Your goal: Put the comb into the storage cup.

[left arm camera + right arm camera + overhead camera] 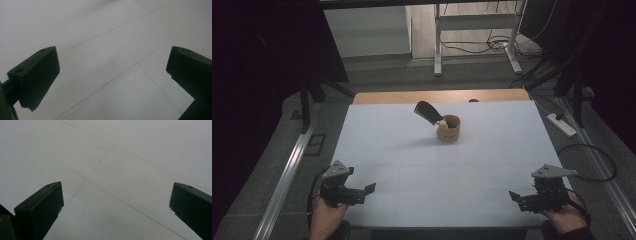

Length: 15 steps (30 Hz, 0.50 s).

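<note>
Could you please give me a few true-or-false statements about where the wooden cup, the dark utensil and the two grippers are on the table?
1. The wooden cup stands upright on the white table. True.
2. The dark utensil lies flat beside the cup. False: it leans out of the cup.
3. The left gripper holds the cup. False: it is open, far from it.
4. The right gripper is open. True.

The table top [412, 165] is pale grey-white, ruled with a faint grid of thin lines, with a light wood strip at its far edge. The holder [448, 128] is tan; the spatula [428, 112] in it is black. Both grippers' jaws are black.
</note>
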### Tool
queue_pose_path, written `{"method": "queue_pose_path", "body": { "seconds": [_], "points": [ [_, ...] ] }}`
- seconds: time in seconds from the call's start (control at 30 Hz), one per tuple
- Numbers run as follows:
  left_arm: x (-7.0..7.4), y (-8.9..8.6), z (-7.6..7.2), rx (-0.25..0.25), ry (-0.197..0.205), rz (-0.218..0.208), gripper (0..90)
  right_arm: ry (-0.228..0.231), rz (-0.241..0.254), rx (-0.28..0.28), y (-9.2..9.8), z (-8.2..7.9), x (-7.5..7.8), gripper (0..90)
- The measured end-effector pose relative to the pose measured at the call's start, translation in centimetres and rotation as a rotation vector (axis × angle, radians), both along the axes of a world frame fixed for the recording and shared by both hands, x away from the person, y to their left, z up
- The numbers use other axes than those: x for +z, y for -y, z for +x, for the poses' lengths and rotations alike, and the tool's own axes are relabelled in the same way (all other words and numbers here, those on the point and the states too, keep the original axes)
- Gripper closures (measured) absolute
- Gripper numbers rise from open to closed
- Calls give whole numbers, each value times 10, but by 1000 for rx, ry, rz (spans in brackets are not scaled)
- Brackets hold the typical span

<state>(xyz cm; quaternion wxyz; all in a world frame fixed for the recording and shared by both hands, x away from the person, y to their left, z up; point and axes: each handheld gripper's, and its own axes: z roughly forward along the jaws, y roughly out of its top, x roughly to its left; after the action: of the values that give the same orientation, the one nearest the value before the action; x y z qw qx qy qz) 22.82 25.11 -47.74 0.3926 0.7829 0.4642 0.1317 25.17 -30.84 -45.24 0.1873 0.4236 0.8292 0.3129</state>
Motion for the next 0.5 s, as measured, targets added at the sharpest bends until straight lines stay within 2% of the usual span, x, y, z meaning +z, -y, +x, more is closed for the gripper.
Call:
{"method": "queue_pose_path", "body": {
  "seconds": [0.33, 0.5],
  "points": [
    [-3, -9, -9, 28, -21, 0, 0, -2, -4, 1, 0, 0, 0, 0],
    [-2, -12, -13, 42, -19, 5, 0, -3, -4, 0, 0, 0, 0, 0]
  ]
}}
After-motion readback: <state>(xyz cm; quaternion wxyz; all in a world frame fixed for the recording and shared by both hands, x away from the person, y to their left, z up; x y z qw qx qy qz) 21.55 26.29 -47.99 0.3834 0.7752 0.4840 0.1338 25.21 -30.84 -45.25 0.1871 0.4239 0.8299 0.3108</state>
